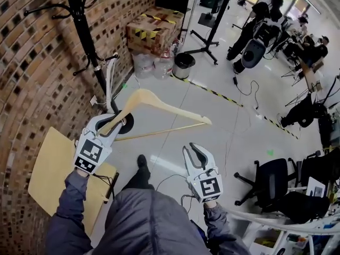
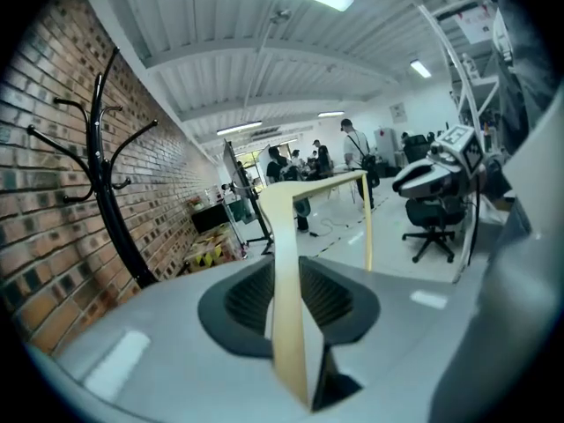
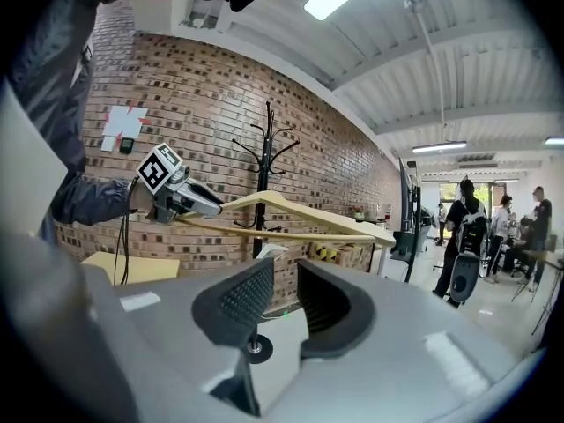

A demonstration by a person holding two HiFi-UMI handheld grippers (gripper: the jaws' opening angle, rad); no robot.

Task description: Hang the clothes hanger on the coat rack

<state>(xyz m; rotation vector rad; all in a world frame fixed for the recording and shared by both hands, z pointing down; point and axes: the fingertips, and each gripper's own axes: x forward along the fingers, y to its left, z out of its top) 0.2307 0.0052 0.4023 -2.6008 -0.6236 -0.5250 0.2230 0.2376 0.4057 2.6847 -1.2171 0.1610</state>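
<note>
Hanger is clamped at one end by the left gripper, its long axis laid rightward away from the rack, which is found nearer this gripper than the open, empty right gripper.

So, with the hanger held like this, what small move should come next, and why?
Probably raise the left gripper toward the coat rack. It is shut on one end of the wooden hanger, which is in the air and not yet on any of the rack's arms. The right gripper is open and empty.
</note>
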